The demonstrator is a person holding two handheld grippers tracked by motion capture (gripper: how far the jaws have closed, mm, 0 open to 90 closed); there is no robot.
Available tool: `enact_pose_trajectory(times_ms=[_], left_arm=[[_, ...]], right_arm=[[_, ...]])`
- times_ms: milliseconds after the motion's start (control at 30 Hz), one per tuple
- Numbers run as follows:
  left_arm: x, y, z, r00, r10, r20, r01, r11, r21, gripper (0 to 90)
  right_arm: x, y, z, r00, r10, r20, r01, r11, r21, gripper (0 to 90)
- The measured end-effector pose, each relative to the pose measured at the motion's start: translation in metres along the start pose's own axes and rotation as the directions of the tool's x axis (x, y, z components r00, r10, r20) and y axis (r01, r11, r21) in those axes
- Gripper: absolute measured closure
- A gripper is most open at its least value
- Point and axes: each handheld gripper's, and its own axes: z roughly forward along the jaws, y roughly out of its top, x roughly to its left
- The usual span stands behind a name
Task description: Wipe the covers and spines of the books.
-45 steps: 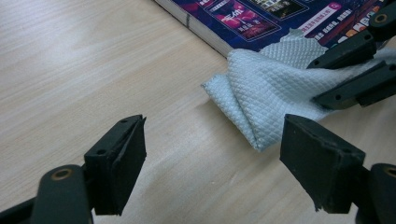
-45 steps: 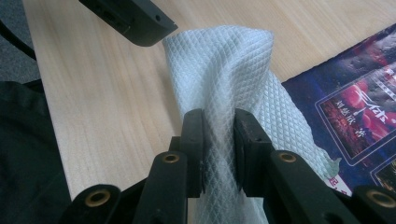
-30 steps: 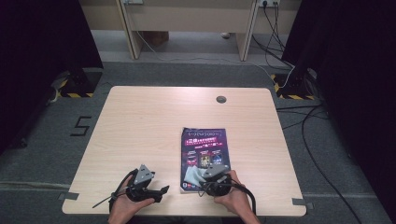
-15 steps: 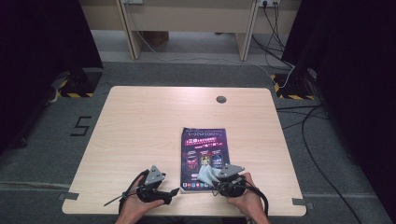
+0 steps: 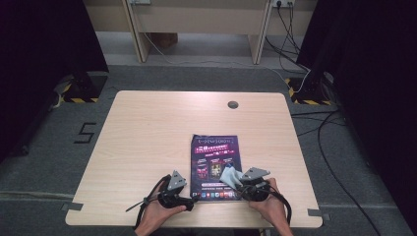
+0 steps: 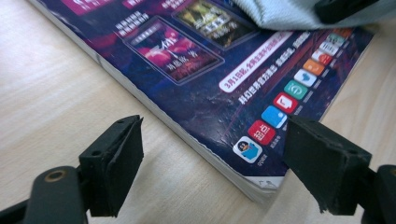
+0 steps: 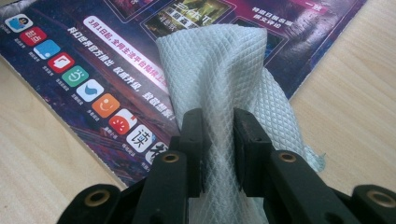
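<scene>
A dark purple magazine (image 5: 215,164) lies flat on the wooden table (image 5: 147,132), near the front edge. My right gripper (image 7: 218,135) is shut on a pale grey waffle-weave cloth (image 7: 224,70), which rests on the magazine's (image 7: 116,56) lower right part. In the high view that cloth (image 5: 229,175) sits just ahead of the right gripper (image 5: 242,183). My left gripper (image 6: 212,154) stands open, its jaws wide on either side of the magazine's (image 6: 196,79) near corner, low over the table. In the high view the left gripper (image 5: 189,199) is at the magazine's front left corner.
A round cable hole (image 5: 233,104) is in the table's far side. Behind the table stands a wooden desk frame (image 5: 196,19), with cables (image 5: 314,118) on the grey floor at the right. Black and yellow tape (image 5: 78,100) marks the floor at the left.
Both hands have moved right along the front edge. The left gripper has come up to the magazine's front left corner. The right gripper still holds the cloth on the magazine.
</scene>
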Motion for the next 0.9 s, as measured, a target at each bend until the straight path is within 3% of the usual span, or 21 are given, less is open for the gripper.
enact_pose_trajectory(times_ms=[133,333,667,900], left_arm=[[0.001,-0.002,0.0,1.0,-0.002,-0.009,0.002,1.0,0.006,18.2],[0.0,-0.003,0.001,0.9998,0.01,-0.015,-0.01,0.9999,0.005,18.6],[0.001,-0.003,0.002,0.9999,0.007,-0.011,-0.007,1.0,0.007,18.4],[0.003,-0.003,0.002,1.0,0.004,0.0,-0.004,0.9999,0.014,18.3]], right_arm=[[0.006,-0.003,-0.002,0.9997,-0.016,-0.016,0.016,1.0,-0.004,75.9],[0.003,-0.002,-0.001,0.9997,-0.011,-0.02,0.011,1.0,-0.005,75.7],[-0.025,0.024,0.021,0.9989,0.008,0.046,-0.009,1.0,0.01,75.8],[-0.051,0.048,0.042,0.9952,0.06,0.077,-0.062,0.998,0.017,75.7]])
